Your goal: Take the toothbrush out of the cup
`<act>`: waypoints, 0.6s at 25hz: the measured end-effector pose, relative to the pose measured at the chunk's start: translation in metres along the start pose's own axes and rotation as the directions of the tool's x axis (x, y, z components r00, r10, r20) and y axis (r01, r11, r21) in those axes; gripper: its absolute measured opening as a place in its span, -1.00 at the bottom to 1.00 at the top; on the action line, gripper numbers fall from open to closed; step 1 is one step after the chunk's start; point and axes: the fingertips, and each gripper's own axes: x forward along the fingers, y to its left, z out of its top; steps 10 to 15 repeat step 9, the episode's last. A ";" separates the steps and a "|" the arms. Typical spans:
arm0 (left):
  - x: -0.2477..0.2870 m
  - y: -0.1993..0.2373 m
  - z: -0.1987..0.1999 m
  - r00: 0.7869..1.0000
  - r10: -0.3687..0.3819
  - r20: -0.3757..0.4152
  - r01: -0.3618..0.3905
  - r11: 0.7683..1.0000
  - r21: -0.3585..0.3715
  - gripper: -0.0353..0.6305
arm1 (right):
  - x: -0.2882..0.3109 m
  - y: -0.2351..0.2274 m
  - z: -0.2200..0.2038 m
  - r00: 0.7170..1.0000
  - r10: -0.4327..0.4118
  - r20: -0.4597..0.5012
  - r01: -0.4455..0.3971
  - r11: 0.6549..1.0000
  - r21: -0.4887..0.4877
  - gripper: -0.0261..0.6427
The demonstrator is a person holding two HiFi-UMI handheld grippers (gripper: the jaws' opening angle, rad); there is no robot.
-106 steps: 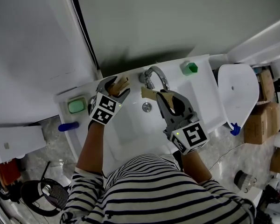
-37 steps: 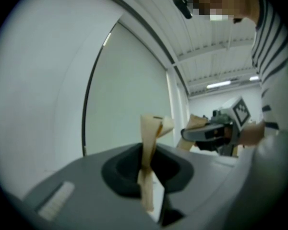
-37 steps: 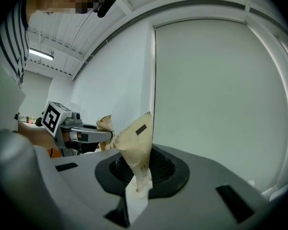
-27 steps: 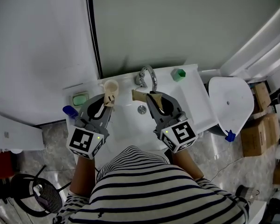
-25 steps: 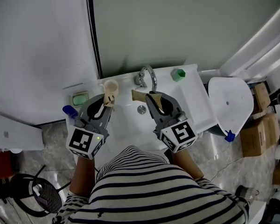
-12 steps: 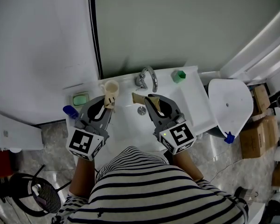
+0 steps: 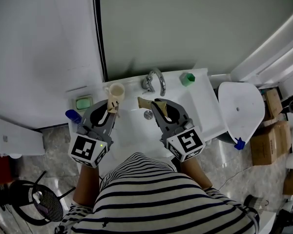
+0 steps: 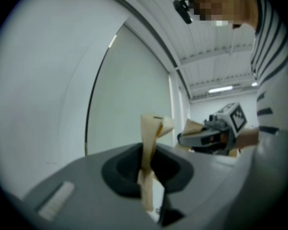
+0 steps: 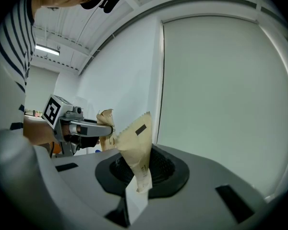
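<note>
A cream cup [image 7: 116, 91] stands upright on the sink's back ledge, left of the faucet [image 7: 155, 80]. No toothbrush shows in any view, neither in the cup nor in a gripper. My left gripper [image 7: 111, 106] hovers just in front of the cup, apart from it. Its beige-taped fingertips [image 8: 150, 128] are pressed together on nothing. My right gripper [image 7: 144, 102] hangs over the basin near the drain [image 7: 148, 114], also shut and empty, its taped fingertips [image 9: 137, 135] together. Each gripper view shows the other gripper, the right gripper [image 8: 193, 128] and the left gripper [image 9: 105, 123], level beside it.
A green soap dish [image 7: 81, 103] and a blue object [image 7: 73, 116] lie at the sink's left edge. A green item [image 7: 187, 78] sits at the back right. A white toilet [image 7: 240, 106] and cardboard boxes [image 7: 266, 143] are to the right. A wall rises behind the sink [image 7: 202, 106].
Since the oldest frame my left gripper has drawn back from the back ledge, and the cup now stands free there. Over the last second neither gripper has visibly moved.
</note>
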 end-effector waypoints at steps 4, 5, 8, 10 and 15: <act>0.000 0.000 0.001 1.000 0.001 -0.001 -0.001 1.000 -0.001 -0.77 | 0.000 0.001 0.001 1.000 0.004 -0.002 -0.004 1.000 -0.001 -0.79; 0.000 0.000 0.001 1.000 0.000 -0.001 0.000 1.000 0.000 -0.77 | -0.001 0.001 0.001 1.000 0.005 -0.003 -0.005 1.000 -0.001 -0.79; 0.000 0.000 0.000 1.000 0.000 -0.003 0.000 1.000 -0.001 -0.77 | 0.000 0.001 0.001 1.000 0.007 -0.003 -0.007 1.000 -0.001 -0.79; 0.000 0.000 0.000 1.000 0.000 -0.004 0.000 1.000 -0.001 -0.77 | 0.000 0.001 0.001 1.000 0.007 -0.003 -0.007 1.000 -0.002 -0.79; 0.000 0.000 0.000 1.000 0.000 -0.004 0.000 1.000 -0.001 -0.77 | 0.000 0.001 0.001 1.000 0.007 -0.003 -0.007 1.000 -0.002 -0.79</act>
